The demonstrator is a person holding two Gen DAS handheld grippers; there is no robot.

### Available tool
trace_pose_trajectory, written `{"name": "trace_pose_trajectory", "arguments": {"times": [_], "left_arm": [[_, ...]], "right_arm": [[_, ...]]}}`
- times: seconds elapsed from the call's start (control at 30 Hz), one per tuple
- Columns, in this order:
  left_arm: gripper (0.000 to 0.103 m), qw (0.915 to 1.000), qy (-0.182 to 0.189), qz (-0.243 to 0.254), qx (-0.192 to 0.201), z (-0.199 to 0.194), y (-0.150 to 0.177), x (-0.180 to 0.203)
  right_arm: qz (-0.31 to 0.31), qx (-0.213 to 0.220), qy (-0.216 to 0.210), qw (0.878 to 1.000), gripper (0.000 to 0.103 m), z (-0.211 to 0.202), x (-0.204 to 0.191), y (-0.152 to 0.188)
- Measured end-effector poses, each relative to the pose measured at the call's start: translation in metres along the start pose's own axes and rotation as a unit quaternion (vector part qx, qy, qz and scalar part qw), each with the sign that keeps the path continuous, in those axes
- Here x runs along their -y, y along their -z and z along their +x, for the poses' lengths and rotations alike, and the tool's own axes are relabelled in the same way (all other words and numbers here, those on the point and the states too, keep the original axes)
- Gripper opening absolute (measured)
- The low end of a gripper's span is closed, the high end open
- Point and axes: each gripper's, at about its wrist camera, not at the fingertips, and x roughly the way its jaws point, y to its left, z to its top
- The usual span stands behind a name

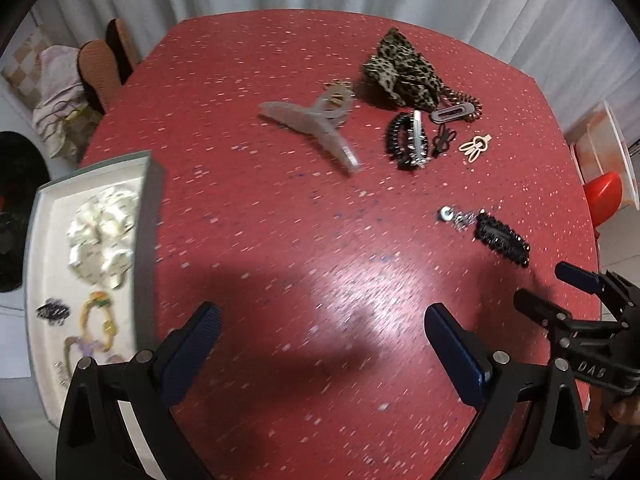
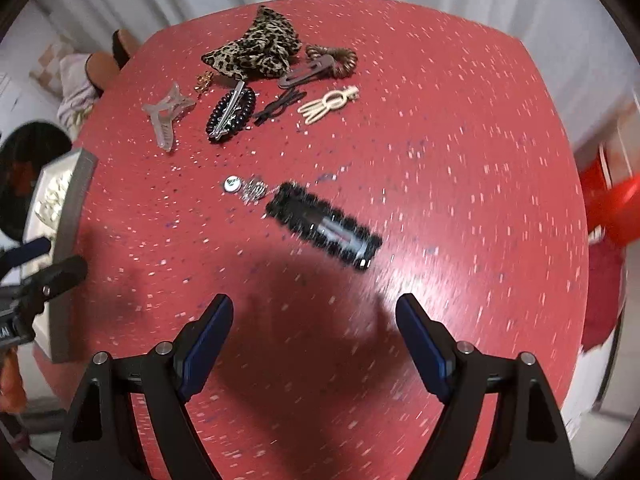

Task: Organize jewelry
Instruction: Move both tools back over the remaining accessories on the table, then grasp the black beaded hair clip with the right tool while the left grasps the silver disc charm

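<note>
Two wrist fisheyes, both looking down and forward over one red table (image 1: 304,208).

The left wrist view sits near the table's left side, close to the jewelry tray (image 1: 150,216) at its left edge; the right wrist view sits further right, close above the black hair clip (image 2: 324,226). Both share the tabletop's far cluster, the leopard scrunchie (image 1: 400,66) included, and each catches the other gripper at its border.

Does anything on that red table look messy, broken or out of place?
Nothing looks broken. The oddest thing is a scatter of tiny glittery specks on the red speckled table, thickest around the small silver charm beside the black sparkly rectangular hair clip. The remaining accessories lie loose, outside the grey-rimmed white tray.
</note>
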Motion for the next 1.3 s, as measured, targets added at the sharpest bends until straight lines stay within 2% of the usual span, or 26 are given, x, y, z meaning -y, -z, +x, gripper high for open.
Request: {"name": "trace_pose_trajectory", "arguments": {"times": [0.23,0.27,0.3,0.33,0.67,0.73,0.8,0.87,1.0,1.1,1.17,1.3], "left_arm": [[0.101,0.9998,0.006,0.016,-0.002,0.020,-0.014,0.021],[0.100,0.9998,0.007,0.019,-0.004,0.022,-0.015,0.022],[0.092,0.9998,0.006,0.021,-0.004,0.025,-0.016,0.023],[0.090,0.9997,0.004,0.024,-0.010,0.029,-0.017,0.025],[0.090,0.9987,0.024,0.044,-0.003,0.043,-0.025,0.041],[0.090,0.9984,0.030,0.047,0.000,0.045,-0.028,0.047],[0.090,0.9982,0.033,0.050,0.003,0.046,-0.032,0.052],[0.090,0.9979,0.039,0.052,0.007,0.048,-0.037,0.059],[0.090,0.9968,0.051,0.060,0.012,0.052,-0.044,0.072],[0.090,0.9964,0.050,0.067,0.009,0.060,-0.048,0.085],[0.082,0.9962,0.049,0.072,0.006,0.066,-0.051,0.094],[0.077,0.9959,0.041,0.081,0.003,0.079,-0.055,0.112]], "right_arm": [[-0.056,0.009,0.001,0.998,0.086,0.014,0.007,-0.020],[-0.061,0.009,-0.003,0.998,0.086,0.016,0.008,-0.023],[-0.066,0.008,-0.005,0.998,0.086,0.018,0.008,-0.025],[-0.071,0.008,-0.008,0.997,0.085,0.021,0.006,-0.028],[-0.104,0.008,-0.003,0.995,0.076,0.036,-0.001,-0.033],[-0.106,0.012,0.003,0.994,0.074,0.036,-0.002,-0.033],[-0.109,0.018,0.017,0.994,0.065,0.036,-0.002,-0.032],[-0.106,0.022,0.021,0.994,0.060,0.034,0.000,-0.032],[-0.087,0.030,0.027,0.995,0.042,0.031,0.009,-0.032],[-0.072,0.030,0.030,0.997,0.040,0.029,0.016,-0.031],[-0.065,0.031,0.034,0.997,0.040,0.028,0.022,-0.029],[-0.049,0.032,0.037,0.998,0.040,0.025,0.033,-0.023]]}}
